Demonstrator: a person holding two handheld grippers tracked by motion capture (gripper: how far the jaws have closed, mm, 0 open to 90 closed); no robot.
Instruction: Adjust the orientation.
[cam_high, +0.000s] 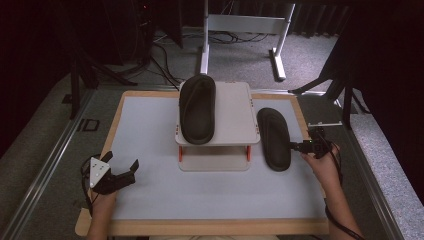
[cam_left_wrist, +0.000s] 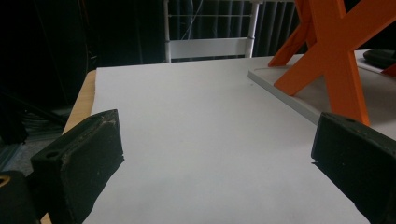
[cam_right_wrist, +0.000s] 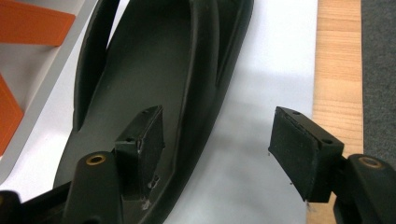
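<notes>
White mat (cam_high: 150, 135), right claw (cam_right_wrist: 215, 149) astride slipper (cam_right_wrist: 154, 79) rim

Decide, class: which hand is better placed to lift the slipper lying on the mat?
Right. The right gripper already straddles the slipper's rim, one jaw inside, jaws open. The left gripper sits far across the mat, holding nothing.

Table lit from above, surroundings dark; soft shadows; high view grainy, slightly blurred.

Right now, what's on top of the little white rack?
One black slipper lies on the rack. Its body hides the shelf beneath it. The other slipper is on the table.
</notes>
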